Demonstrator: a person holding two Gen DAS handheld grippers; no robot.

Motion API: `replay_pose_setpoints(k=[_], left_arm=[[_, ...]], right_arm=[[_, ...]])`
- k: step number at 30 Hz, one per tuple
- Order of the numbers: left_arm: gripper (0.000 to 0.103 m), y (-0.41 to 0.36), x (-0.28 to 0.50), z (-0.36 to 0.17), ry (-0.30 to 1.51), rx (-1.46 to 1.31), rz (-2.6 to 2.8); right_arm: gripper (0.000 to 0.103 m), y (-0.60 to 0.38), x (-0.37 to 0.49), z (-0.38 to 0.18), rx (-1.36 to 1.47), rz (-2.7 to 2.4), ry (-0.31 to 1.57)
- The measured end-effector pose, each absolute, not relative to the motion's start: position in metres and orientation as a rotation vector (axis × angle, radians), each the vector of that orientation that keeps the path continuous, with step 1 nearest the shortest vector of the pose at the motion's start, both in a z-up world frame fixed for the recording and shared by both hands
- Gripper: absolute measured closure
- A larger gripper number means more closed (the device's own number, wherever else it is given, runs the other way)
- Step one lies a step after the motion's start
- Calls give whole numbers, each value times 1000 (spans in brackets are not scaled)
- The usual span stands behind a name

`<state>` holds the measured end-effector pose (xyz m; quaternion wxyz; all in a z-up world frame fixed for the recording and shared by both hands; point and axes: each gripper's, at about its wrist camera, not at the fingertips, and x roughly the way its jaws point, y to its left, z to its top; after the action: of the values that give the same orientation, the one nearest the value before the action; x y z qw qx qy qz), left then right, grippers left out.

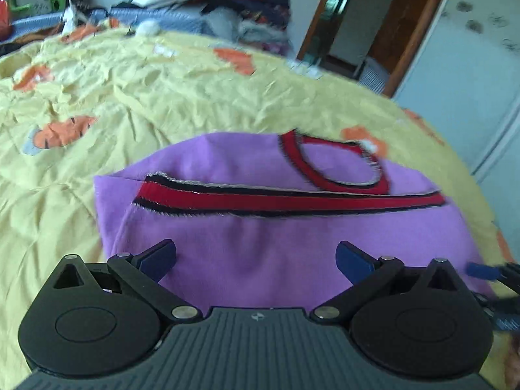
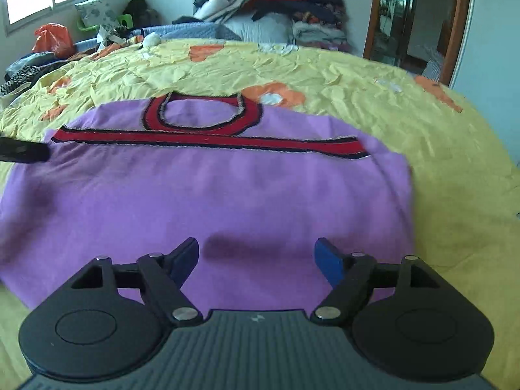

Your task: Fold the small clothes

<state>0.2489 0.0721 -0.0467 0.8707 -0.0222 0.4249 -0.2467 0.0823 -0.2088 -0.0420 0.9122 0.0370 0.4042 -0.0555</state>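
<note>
A small purple garment (image 1: 260,240) with a red and black band and a red collar ring (image 1: 338,165) lies folded on the yellow bedspread. My left gripper (image 1: 256,260) is open and empty, hovering over the garment's near left part. My right gripper (image 2: 258,261) is open and empty over the garment (image 2: 227,195), near its right side. The right gripper's blue fingertip (image 1: 481,271) shows at the right edge of the left wrist view. The left gripper appears as a dark shape (image 2: 22,151) at the left edge of the right wrist view.
The yellow bedspread (image 2: 357,91) with orange patches covers the bed. A pile of clothes and pillows (image 2: 276,9) sits at the far end. An orange bag (image 2: 53,39) and clutter lie at the far left. A wooden door frame (image 2: 455,26) stands on the right.
</note>
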Motion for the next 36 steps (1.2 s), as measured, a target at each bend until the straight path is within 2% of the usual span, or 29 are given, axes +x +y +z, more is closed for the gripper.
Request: replay_pose_setpoints(k=[8, 12, 16, 20, 24, 30, 36], left_arm=[[0, 61, 259, -57, 881, 32, -450], [0, 64, 260, -56, 894, 36, -463], [0, 73, 256, -49, 906, -23, -477], [0, 90, 243, -31, 841, -87, -568], [0, 132, 251, -19, 801, -185, -591], [0, 210, 297, -35, 923, -439, -643], [0, 215, 333, -59, 1053, -550, -752]], right_arm=[[17, -201, 89, -56, 83, -143, 888], [0, -201, 85, -66, 80, -155, 888], [0, -199, 81, -65, 86, -173, 877], [0, -187, 70, -53, 140, -158, 855], [0, -148, 55, -45, 147, -67, 802], [0, -70, 36, -50, 14, 60, 730], [0, -13, 32, -49, -110, 182, 679]])
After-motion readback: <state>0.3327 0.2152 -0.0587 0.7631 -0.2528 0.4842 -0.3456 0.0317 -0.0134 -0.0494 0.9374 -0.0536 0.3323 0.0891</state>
